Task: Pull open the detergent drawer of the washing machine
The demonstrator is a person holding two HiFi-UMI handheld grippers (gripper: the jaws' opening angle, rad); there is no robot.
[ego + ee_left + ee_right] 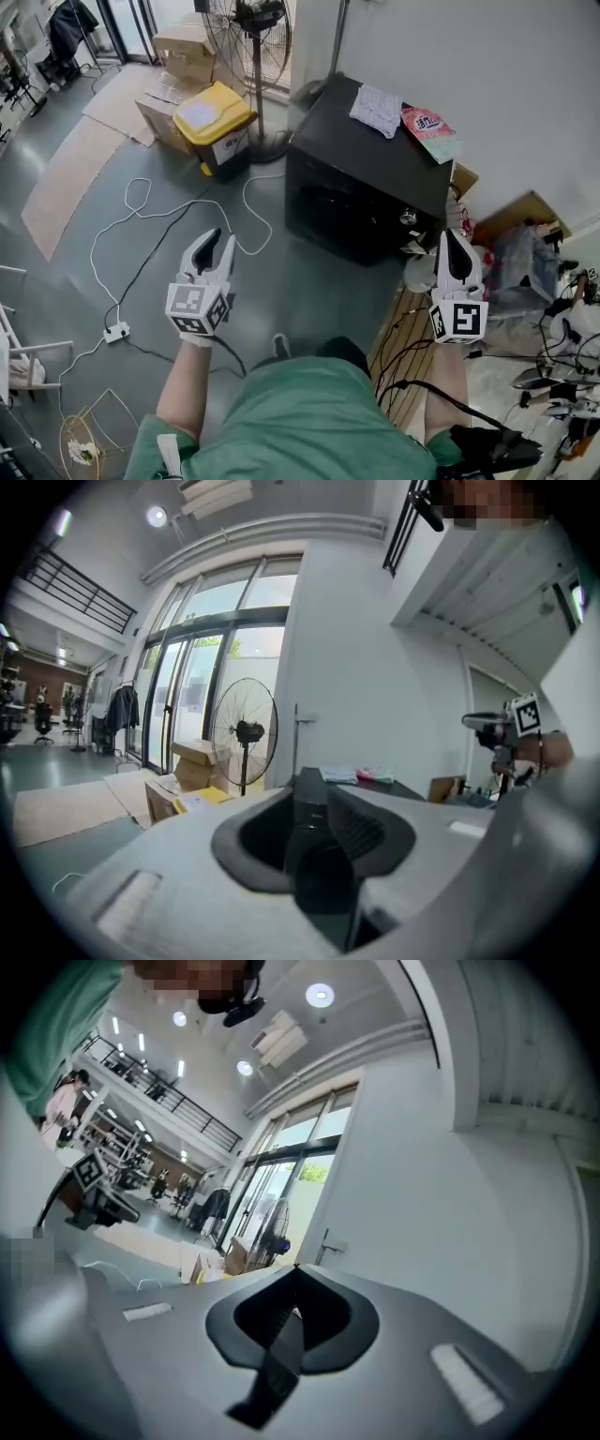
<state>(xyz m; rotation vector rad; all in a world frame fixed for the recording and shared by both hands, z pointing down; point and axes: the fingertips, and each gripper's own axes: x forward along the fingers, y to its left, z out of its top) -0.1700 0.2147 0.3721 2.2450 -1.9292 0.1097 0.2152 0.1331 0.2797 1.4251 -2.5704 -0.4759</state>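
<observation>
Head view, machine: the black box-shaped washing machine (pixel 361 169) stands against the white wall, ahead of both grippers. Its dark front is too dim to pick out the detergent drawer.
Head view, machine top: a pale patterned folded cloth (pixel 377 109) and a pink flat packet (pixel 429 131) lie side by side on it.
Head view, left gripper: the left gripper (pixel 214 238) hangs over the grey floor, well apart from the machine, with its fingers together and nothing in them.
Head view, right gripper: the right gripper (pixel 454 236) is near the machine's right front corner. Its fingers are pressed together and empty.
Head view, floor: a yellow-lidded dark bin (pixel 217 120), brown cardboard boxes (pixel 183 49), a black standing fan (pixel 251 28) and a white cable with a power strip (pixel 117 331).
Left gripper view, jaws: closed on each other and holding nothing. The machine's black top shows beyond their tips, and the fan stands to its left.
Right gripper view, jaws: the tips meet with nothing between them. The white wall is ahead, and the fan is small at the left.
</observation>
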